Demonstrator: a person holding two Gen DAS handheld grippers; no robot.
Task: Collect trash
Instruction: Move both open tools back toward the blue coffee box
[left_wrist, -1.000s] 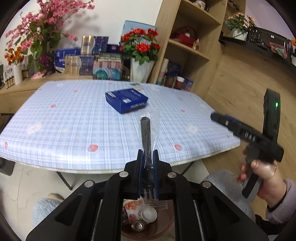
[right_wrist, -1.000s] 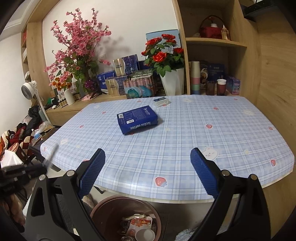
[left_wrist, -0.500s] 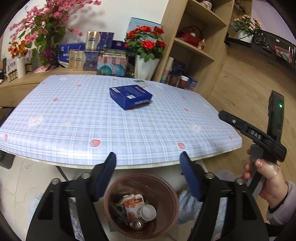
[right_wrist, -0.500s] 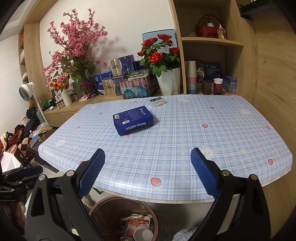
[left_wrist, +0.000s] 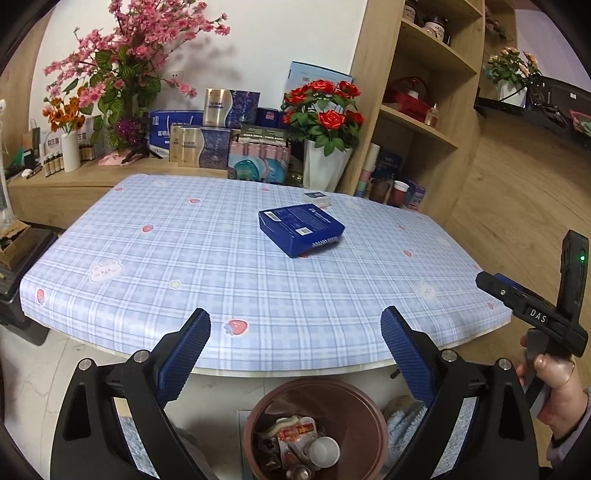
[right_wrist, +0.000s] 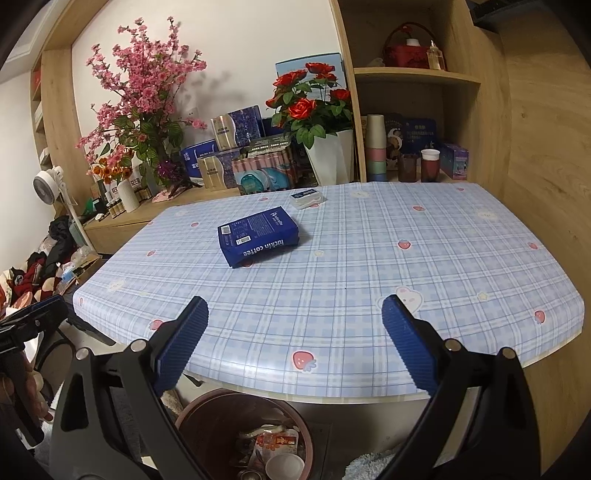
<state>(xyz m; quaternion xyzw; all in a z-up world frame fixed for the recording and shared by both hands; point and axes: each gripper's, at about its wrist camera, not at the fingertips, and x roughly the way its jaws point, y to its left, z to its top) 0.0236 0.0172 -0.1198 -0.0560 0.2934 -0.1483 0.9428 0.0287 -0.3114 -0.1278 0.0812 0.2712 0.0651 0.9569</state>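
A brown trash bin (left_wrist: 369, 413) (right_wrist: 207, 417) stands on the floor under the table's near edge, holding wrappers, a small white cup and a can. My left gripper (left_wrist: 295, 325) hovers above it with its jaws opening wide and nothing between them. A blue coffee box (left_wrist: 301, 229) (right_wrist: 258, 236) lies on the checked tablecloth (left_wrist: 166, 258) (right_wrist: 424, 251), with a small clear packet (left_wrist: 317, 197) (right_wrist: 307, 198) behind it. My right gripper (right_wrist: 294, 314) stands open and empty at the table's near edge; it also shows in a hand (left_wrist: 554, 376) at the right.
Flower vases, gift boxes and stacked cups line the low cabinet (left_wrist: 92, 177) behind the table. A wooden shelf unit (right_wrist: 413, 77) rises at the back right. Clothes and a fan (right_wrist: 48, 188) crowd the floor at the left. A fluffy blue slipper (left_wrist: 402, 421) lies beside the bin.
My left gripper was shut on a plastic-wrapped dark utensil; it has opened and the utensil is gone from between the fingers. The view has tilted up a little. The right gripper stayed still and open.
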